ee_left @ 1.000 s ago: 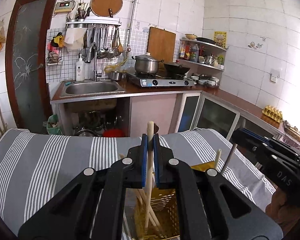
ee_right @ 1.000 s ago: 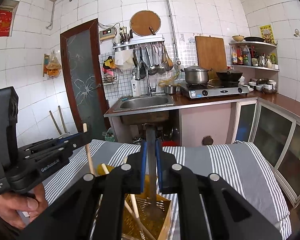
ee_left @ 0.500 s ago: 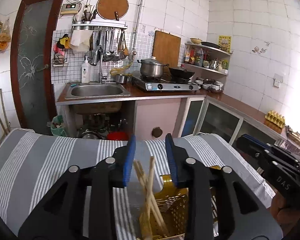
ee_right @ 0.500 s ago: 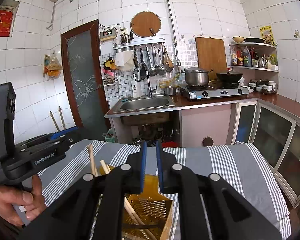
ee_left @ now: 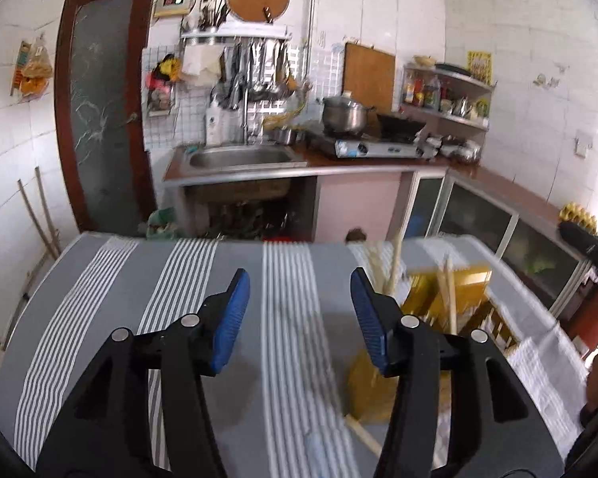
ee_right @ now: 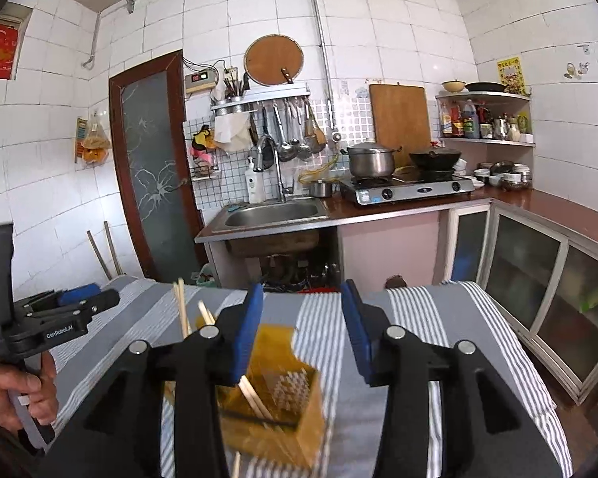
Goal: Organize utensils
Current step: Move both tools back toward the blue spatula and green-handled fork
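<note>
A yellow mesh utensil basket (ee_right: 291,410) stands on the grey striped cloth, with several wooden chopsticks (ee_right: 181,308) sticking up out of it. In the left wrist view the basket (ee_left: 450,294) and its chopsticks (ee_left: 394,263) sit blurred to the right of my fingers. My left gripper (ee_left: 299,310) is open and empty over the bare cloth left of the basket. It also shows in the right wrist view (ee_right: 75,302). My right gripper (ee_right: 301,330) is open and empty, above and just right of the basket. A loose chopstick (ee_left: 362,434) lies on the cloth.
The table under the grey striped cloth (ee_left: 147,318) ends ahead, towards the kitchen. Beyond it are a sink (ee_right: 271,213), a gas stove with a pot (ee_right: 370,161) and glass-door cabinets (ee_right: 546,275) on the right. A dark door (ee_right: 151,159) is at the left.
Both grippers opened. The left let go of a chopstick, which now stands in the basket, and swung left. The right let go of a dark utensil and pulled up and back.
</note>
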`<state>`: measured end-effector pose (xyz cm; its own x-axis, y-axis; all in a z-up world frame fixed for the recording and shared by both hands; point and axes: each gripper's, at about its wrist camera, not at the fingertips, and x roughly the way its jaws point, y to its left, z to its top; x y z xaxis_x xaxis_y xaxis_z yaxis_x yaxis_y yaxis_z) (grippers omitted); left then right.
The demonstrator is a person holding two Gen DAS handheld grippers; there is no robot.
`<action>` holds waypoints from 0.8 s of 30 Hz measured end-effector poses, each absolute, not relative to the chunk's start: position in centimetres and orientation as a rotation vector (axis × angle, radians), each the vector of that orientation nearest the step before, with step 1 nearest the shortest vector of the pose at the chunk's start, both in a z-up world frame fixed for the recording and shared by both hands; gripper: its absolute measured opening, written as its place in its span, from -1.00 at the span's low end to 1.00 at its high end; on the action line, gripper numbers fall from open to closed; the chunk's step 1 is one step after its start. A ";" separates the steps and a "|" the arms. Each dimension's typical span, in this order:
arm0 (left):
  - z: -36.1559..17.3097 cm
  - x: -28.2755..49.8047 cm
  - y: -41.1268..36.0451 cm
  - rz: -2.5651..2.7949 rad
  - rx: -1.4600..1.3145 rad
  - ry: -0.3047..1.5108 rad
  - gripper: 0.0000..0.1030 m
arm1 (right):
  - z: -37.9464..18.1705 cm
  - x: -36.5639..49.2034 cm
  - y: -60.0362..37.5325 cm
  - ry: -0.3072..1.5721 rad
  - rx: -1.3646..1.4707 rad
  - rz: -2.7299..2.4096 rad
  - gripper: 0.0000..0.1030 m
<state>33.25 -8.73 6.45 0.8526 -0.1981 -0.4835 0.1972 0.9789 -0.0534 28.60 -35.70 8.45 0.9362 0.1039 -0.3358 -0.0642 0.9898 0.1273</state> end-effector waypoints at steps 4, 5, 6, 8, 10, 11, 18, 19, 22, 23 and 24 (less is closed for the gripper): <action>2.5 32.5 -7.5 -0.184 0.022 0.588 0.01 | 7.1 26.3 -36.6 0.379 0.103 0.055 -0.19; 1.7 32.4 -7.2 -0.176 0.023 0.606 0.01 | 6.5 25.6 -36.9 0.391 0.108 0.046 -0.19; 0.6 32.2 -6.9 -0.168 0.022 0.631 0.01 | 5.8 24.8 -37.2 0.404 0.113 0.036 -0.19; -2.4 31.9 -6.4 -0.178 0.024 0.711 0.01 | 4.3 23.6 -37.5 0.436 0.120 0.023 -0.19; -4.7 31.1 -6.0 -0.188 0.017 0.768 0.01 | 2.8 22.6 -37.7 0.471 0.126 0.020 -0.19; -5.3 30.7 -6.0 -0.189 0.023 0.779 0.01 | 1.6 22.1 -37.7 0.501 0.132 0.019 -0.19; -7.5 28.2 -6.3 -0.233 0.000 0.828 0.01 | -2.6 20.4 -36.3 0.617 0.135 0.040 -0.19; -7.5 27.8 -6.5 -0.234 0.001 0.829 0.01 | -2.9 20.1 -36.1 0.627 0.139 0.044 -0.19; -7.7 27.0 -7.1 -0.249 0.007 0.836 0.01 | -3.3 19.7 -35.4 0.652 0.126 0.049 -0.19; -7.7 26.7 -7.3 -0.253 0.010 0.837 0.01 | -3.5 19.5 -35.2 0.663 0.116 0.048 -0.19; -7.8 26.5 -7.5 -0.258 0.015 0.838 0.01 | -3.8 19.4 -35.1 0.678 0.106 0.049 -0.19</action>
